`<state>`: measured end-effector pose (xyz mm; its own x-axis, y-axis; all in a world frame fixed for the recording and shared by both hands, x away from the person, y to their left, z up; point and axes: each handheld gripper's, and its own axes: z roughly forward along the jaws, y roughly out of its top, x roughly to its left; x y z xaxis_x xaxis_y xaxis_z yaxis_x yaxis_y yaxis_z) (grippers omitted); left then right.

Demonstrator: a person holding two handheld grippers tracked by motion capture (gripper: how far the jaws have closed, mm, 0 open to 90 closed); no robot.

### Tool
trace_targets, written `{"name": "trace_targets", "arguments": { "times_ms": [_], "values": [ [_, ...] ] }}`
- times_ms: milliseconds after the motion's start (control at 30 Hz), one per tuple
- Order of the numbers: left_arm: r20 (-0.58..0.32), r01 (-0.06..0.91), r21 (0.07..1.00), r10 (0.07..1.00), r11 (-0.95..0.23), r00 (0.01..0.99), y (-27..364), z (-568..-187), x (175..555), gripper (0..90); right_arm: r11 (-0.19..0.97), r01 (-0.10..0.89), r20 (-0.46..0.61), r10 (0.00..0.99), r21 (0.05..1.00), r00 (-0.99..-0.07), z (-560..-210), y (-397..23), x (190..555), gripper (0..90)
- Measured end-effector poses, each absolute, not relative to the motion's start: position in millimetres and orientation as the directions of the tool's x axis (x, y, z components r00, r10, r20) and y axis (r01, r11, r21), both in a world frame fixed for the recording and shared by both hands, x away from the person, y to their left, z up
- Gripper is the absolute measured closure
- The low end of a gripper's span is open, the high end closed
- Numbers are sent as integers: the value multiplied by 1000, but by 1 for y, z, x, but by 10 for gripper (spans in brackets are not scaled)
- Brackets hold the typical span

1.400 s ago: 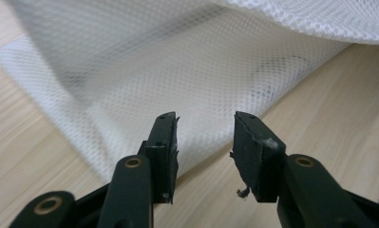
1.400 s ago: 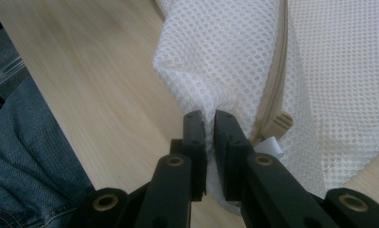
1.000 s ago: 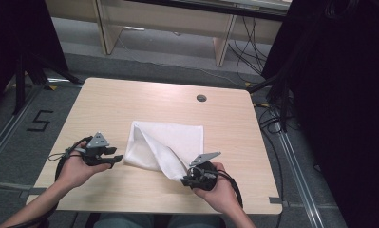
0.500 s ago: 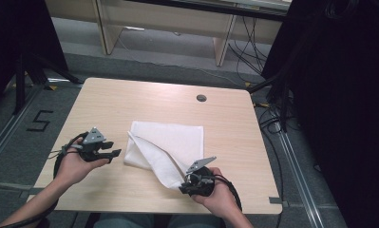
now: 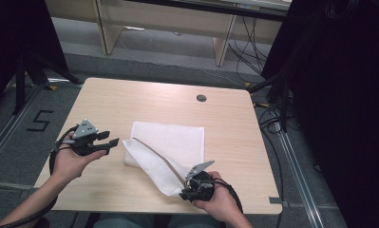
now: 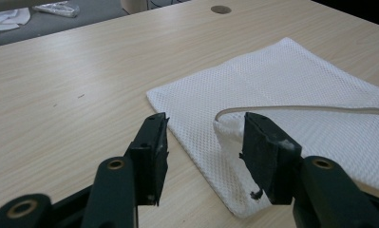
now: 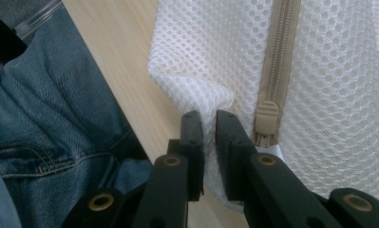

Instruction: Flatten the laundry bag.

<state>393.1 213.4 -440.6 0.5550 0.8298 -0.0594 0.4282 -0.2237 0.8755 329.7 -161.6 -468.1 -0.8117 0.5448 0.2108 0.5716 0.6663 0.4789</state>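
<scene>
Lying on a light wooden table (image 5: 130,99) is a white mesh bag (image 5: 170,142) with a beige zipper (image 7: 277,66). The right gripper (image 7: 209,124) pinches the bag's near corner beside the zipper pull, lifting that edge off the table. The left gripper (image 6: 203,142) hovers with jaws spread apart at the bag's left corner, holding nothing.
</scene>
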Motion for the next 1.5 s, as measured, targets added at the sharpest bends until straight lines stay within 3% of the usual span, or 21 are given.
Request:
{"name": "trace_targets", "arguments": {
  "times_ms": [200, 467, 833, 900, 1033, 1500],
  "values": [
    [-53, 418, 873, 804, -250, 592, 205, -443, 394, 490, 678, 579, 220, 544, 454, -810, -469, -162, 324, 805],
    [-37, 398, 865, 751, -306, 659, 187, -446, 396, 470, 652, 622, 255, 574, 433, -778, -461, -167, 321, 697],
    [-35, 431, 823, 725, -369, 688, 180, -458, 401, 469, 595, 653, 307, 584, 469, -752, -440, -180, 319, 636],
    [-35, 432, 821, 721, -375, 692, 179, -461, 402, 469, 602, 590, 255, 551, 537, -794, -437, -184, 323, 624],
    [-39, 440, 812, 717, -383, 696, 177, -465, 402, 470, 599, 585, 252, 549, 546, -797, -433, -186, 324, 617],
    [-40, 444, 816, 729, -371, 683, 183, -462, 401, 469, 509, 642, 246, 640, 574, -728, -411, -196, 338, 593]
  ]
}}
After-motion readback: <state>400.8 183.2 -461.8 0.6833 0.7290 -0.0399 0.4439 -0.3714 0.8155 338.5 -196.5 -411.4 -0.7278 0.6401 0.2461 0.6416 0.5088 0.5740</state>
